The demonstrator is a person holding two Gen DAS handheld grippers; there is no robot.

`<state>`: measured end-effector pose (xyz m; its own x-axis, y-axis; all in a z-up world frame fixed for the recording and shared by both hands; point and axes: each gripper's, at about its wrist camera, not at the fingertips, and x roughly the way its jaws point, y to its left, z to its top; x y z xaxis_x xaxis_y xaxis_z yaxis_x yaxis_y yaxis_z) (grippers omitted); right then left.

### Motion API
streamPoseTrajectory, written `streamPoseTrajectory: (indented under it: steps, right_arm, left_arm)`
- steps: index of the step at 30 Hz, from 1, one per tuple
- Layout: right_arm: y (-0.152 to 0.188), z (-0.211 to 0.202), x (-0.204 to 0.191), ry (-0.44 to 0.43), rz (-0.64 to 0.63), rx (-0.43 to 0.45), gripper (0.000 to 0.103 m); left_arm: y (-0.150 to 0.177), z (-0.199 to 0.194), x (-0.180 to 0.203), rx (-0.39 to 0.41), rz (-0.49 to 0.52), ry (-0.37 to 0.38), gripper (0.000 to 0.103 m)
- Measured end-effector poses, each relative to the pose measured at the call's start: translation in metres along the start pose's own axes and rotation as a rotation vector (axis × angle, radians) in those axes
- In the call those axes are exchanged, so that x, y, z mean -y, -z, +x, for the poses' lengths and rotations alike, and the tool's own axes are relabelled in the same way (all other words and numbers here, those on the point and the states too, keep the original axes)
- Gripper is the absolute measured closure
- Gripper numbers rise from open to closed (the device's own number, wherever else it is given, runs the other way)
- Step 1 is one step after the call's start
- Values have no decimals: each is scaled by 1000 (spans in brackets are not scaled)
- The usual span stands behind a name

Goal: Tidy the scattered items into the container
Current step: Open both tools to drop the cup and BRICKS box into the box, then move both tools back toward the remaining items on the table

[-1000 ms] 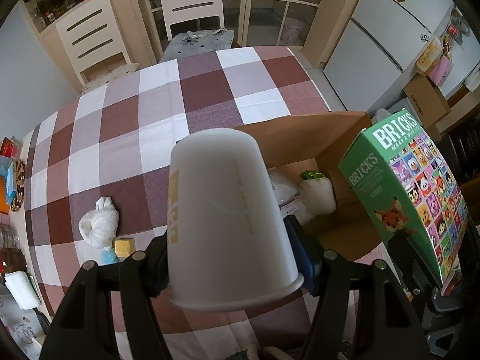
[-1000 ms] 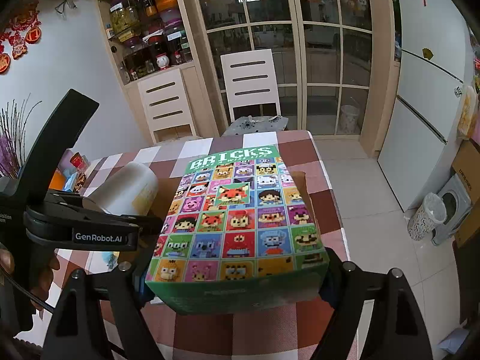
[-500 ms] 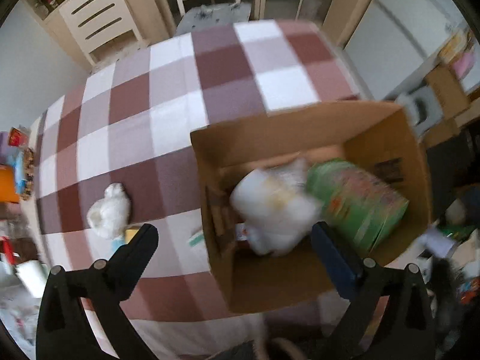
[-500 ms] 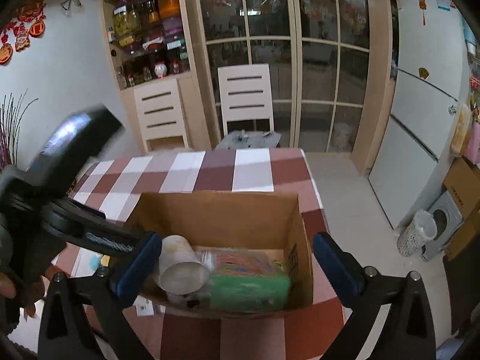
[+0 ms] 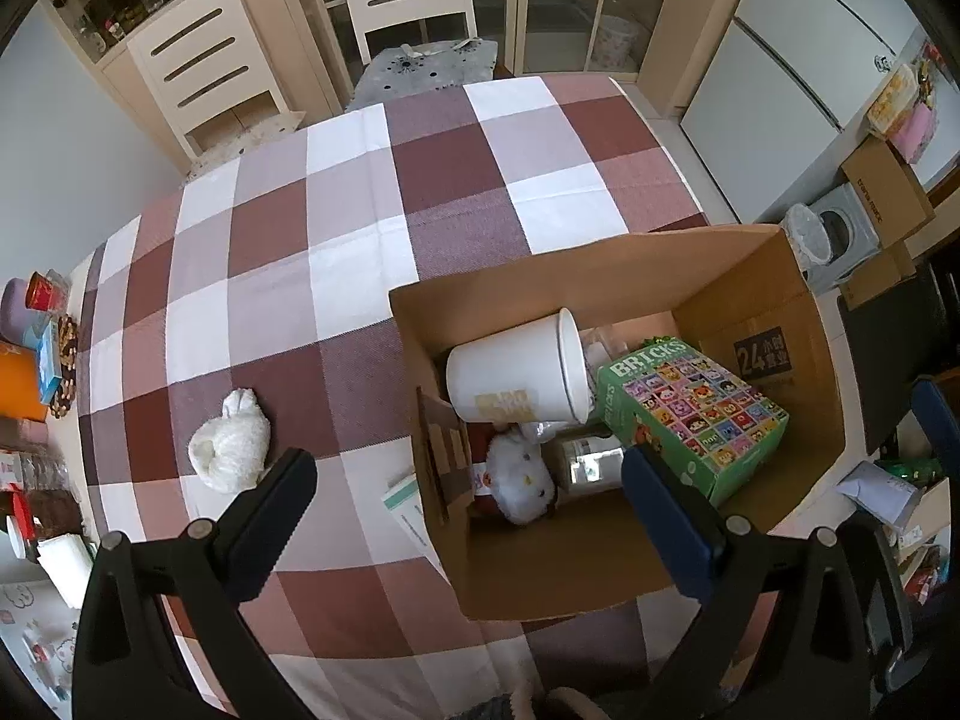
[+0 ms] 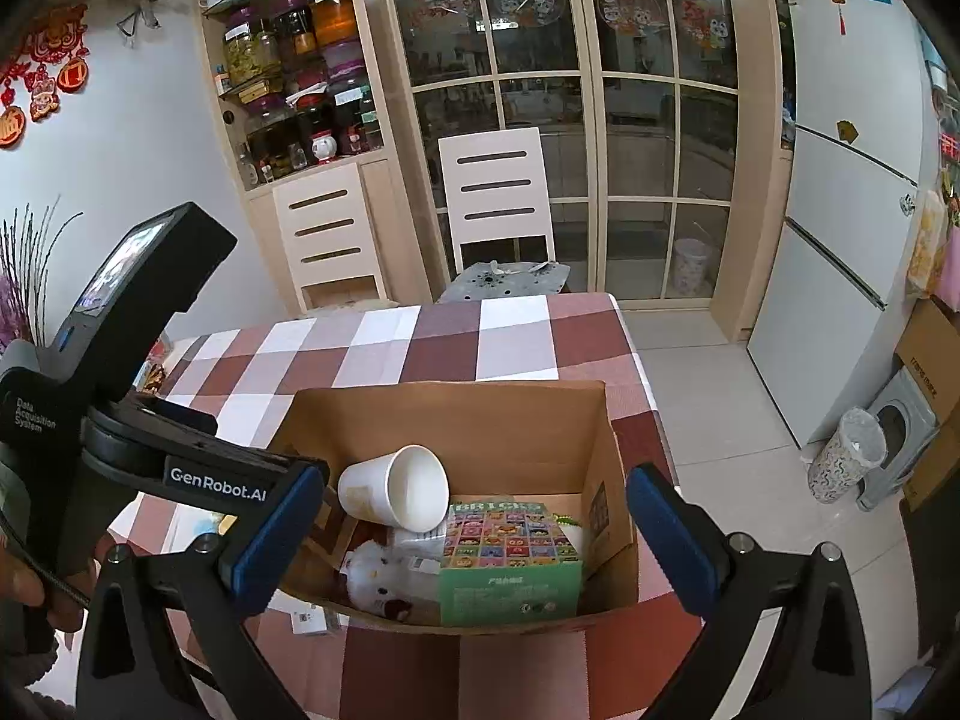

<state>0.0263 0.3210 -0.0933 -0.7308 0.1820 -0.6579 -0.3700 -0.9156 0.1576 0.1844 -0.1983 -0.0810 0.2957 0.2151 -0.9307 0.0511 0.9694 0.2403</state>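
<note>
one cup (image 5: pixel 519 375), two plush toys (image 5: pixel 231 449)

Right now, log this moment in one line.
left gripper: open | right gripper: open | cup, BRICKS box: in cardboard box | white plush: on table

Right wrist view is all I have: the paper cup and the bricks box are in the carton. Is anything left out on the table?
Observer: Yes. A white plush toy lies on the checked tablecloth, left of the cardboard box and apart from it.
Operator: Is the left gripper free to take it?
Observer: The left gripper is open and empty. The toy sits just beside its left fingertip.
</note>
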Motion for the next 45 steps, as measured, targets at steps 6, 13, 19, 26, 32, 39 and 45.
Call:
streamPoseTrajectory:
  steps: [6, 13, 19, 26, 32, 39, 45]
  right_arm:
    - [2, -5, -1, -11, -1, 3, 0]
    - [3, -9, -3, -15, -2, -7, 0]
    - [5, -12, -3, -12, 11, -29, 0]
    - [10, -26, -6, -3, 7, -19, 0]
    - [16, -40, -9, 2, 9, -12, 0]
    - [26, -56, -15, -3, 8, -4, 0]
    - [37, -67, -22, -7, 4, -1, 0]
  left_arm:
    - [3, -5, -2, 8, -2, -4, 0]
    - [7, -12, -3, 12, -3, -9, 0]
    - [14, -18, -4, 17, -2, -11, 0]
    - [27, -28, -3, 33, 6, -16, 0]
    - [41, -38, -4, 47, 14, -12, 0]
    - [60, -48, -5, 60, 21, -9, 0]
    - [79, -55, -10, 67, 26, -11, 0]
